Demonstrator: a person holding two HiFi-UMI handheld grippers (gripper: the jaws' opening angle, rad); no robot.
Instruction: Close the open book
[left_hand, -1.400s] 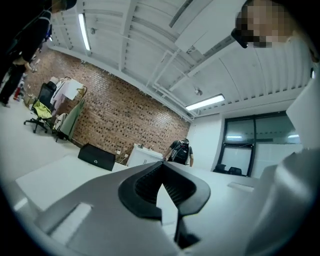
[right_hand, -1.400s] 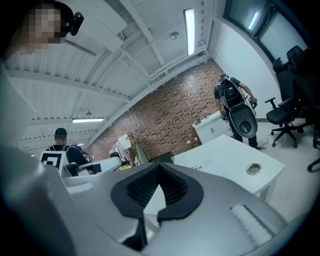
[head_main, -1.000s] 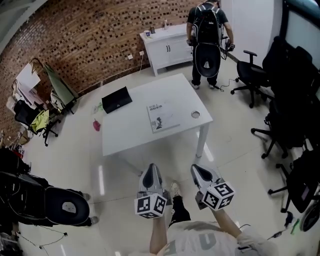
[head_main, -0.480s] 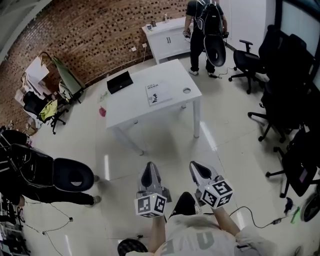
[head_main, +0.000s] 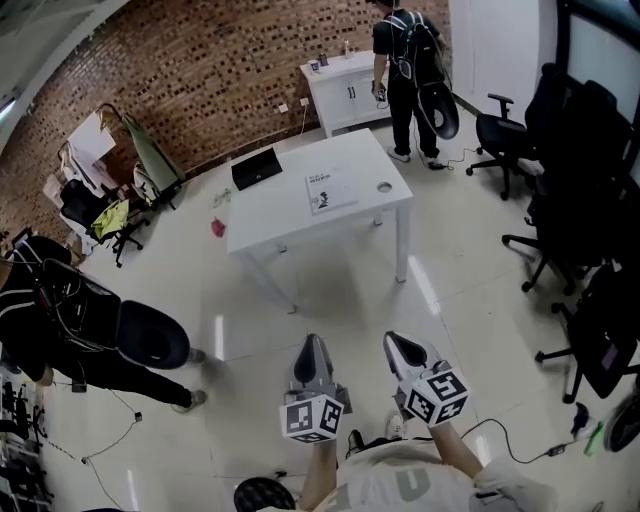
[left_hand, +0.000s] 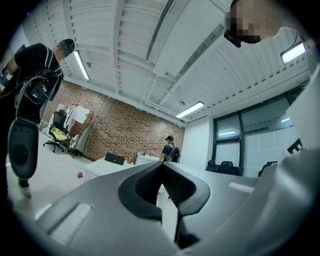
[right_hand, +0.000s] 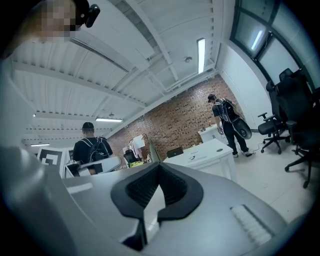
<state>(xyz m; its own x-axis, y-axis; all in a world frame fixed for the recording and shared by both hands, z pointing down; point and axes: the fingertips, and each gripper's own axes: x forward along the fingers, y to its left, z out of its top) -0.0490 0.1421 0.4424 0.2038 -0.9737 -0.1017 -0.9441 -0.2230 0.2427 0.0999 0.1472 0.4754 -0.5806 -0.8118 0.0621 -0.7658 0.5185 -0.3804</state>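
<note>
The book (head_main: 331, 190) lies flat on the white surface (head_main: 290, 215), far off, maybe already shut. The left gripper (head_main: 312, 345) and right gripper (head_main: 397, 343) have jaws clenched on nothing, since the book is out of reach

Open floor (head_main: 330, 310) runs up to the white table (head_main: 285, 212), whose top is bare around the book (head_main: 330, 190) and laptop (head_main: 256, 168), while office chairs (head_main: 575, 215) crowd the right and a person with a backpack (head_main: 60, 320) the left.
</note>
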